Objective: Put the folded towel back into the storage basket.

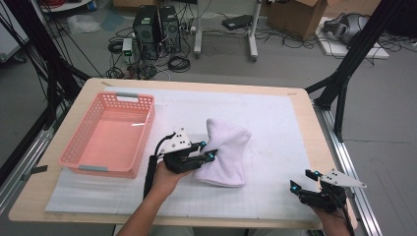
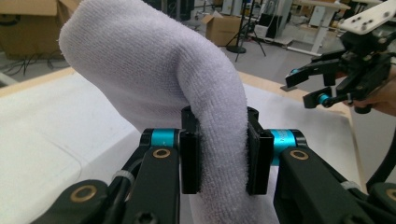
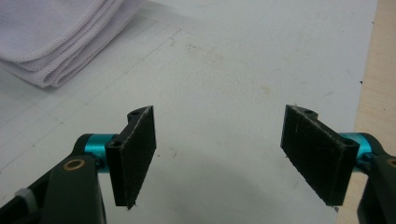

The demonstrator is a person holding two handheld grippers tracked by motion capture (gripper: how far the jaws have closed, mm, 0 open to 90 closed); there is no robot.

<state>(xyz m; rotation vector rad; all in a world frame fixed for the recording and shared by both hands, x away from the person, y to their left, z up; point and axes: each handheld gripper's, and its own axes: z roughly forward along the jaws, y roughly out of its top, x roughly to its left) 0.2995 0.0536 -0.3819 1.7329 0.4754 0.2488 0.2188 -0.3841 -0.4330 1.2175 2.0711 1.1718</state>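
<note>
Gripping a fold of the white towel (image 1: 225, 150) at frame centre, the left tongs (image 1: 208, 150) lift it off the surface (image 1: 275, 118); right tongs (image 1: 301, 179) gape empty at lower right

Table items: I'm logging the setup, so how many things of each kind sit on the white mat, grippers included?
Towel: 1, white, folded, pinched by the left gripper
Basket: 1, pink
Grippers: 2, with the right gripper open over the mat
Total: 4
</note>
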